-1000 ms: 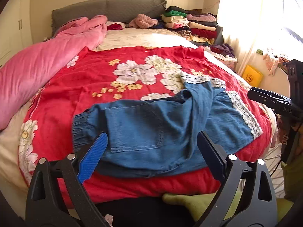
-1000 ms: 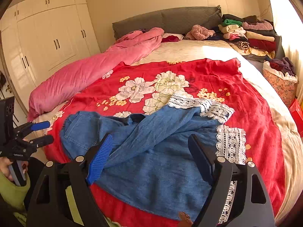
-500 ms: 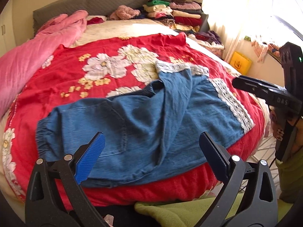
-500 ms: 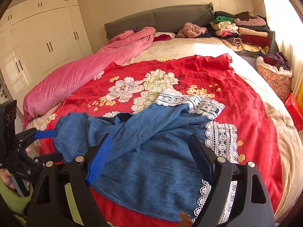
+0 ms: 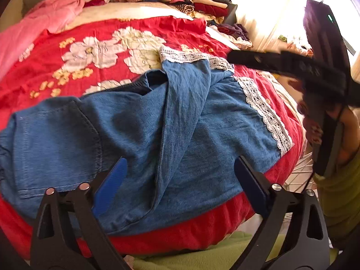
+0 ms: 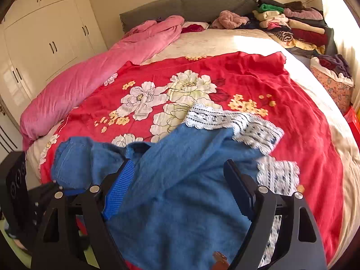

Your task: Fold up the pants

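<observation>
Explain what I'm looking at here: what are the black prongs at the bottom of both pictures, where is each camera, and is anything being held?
Each picture comes from a camera on a hand-held clamp that a person carries, looking forward along its two fingers. The prongs are those fingers. One view shows the left gripper; its jaws are closing slightly, with nothing pinched. The other shows the right gripper, open and empty. Under both lie blue pants with lace cuffs, crumpled on a red flowered blanket on the bed. The dark shape at the left view's right edge is the other gripper.

Bed (image 6: 225, 42) carries red floral cover (image 6: 247, 78), pink duvet (image 6: 94, 74) along one side, folded clothes stack (image 6: 292, 27) by headboard; denim pants (image 6: 180, 180) on cover.
</observation>
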Tool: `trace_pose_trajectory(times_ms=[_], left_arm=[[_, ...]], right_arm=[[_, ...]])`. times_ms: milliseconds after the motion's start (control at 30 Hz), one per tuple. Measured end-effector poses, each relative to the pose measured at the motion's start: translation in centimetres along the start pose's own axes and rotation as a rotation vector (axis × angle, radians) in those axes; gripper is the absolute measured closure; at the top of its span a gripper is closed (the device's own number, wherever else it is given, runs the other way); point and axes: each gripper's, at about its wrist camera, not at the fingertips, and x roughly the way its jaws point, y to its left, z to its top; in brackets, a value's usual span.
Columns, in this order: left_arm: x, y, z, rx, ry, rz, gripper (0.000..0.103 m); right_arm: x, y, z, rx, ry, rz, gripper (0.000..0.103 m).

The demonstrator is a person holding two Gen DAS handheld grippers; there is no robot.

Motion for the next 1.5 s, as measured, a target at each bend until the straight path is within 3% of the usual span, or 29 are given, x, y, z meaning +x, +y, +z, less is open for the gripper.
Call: trace_pose_trajectory(times_ms=[200, 300, 367, 433, 667, 700, 733, 833, 933, 1300, 1367, 1500], left_arm=[[3.1, 1.7, 1.2, -0.124, 0.048, -0.066, 0.03], [3.9, 2.2, 1.4, -0.15, 0.038, -0.075, 0.053], [3.8, 1.8, 1.3, -0.118, 0.018, -0.105, 0.089], [3.8, 1.5, 1.2, -0.095, 0.015, -0.131, 0.1], [3.8, -1.0, 0.3, 0.044, 0.015, -0.105, 0.1], [3.7, -1.1, 0.2, 0.057, 0.015, -0.094, 0.1], [3.8, -1.0, 0.1, 0.063, 0.018, -0.087, 0.1], [4.0, -0.5, 0.0, 0.05, 0.033, -0.081, 0.1], [3.7, 0.1, -0.2, 0.038, 0.033, -0.075, 0.1], [3.1, 1.3, -0.2, 0.042, 0.014, -0.039, 0.094], [2.8, 1.3, -0.2, 0.069, 0.01, -0.014, 0.103], [0.5, 0.9, -0.2, 0.142, -0.041, 0.022, 0.103]], right_arm=[[5.3, 0.1, 4.2, 0.005, 0.104, 0.0, 0.022], [8.2, 0.4, 5.8, -0.023, 0.141, -0.052, 0.022], [10.1, 0.5, 6.4, -0.036, 0.163, -0.095, 0.022], [12.0, 0.3, 6.8, -0.041, 0.183, -0.141, 0.022], [17.0, -0.8, 7.8, -0.055, 0.209, -0.255, 0.024], [17.3, -1.1, 7.8, -0.054, 0.21, -0.264, 0.032], [17.6, -1.6, 7.8, -0.048, 0.211, -0.274, 0.049], [17.0, -3.1, 7.8, -0.008, 0.183, -0.234, 0.075], [14.0, -3.8, 7.7, 0.018, 0.119, -0.216, 0.087], [-1.1, -8.9, 3.1, 0.211, -0.061, -0.121, 0.088], [-3.7, -9.7, 1.5, 0.245, -0.078, -0.108, 0.088], [-7.4, -10.1, -1.6, 0.274, -0.091, -0.089, 0.088]])
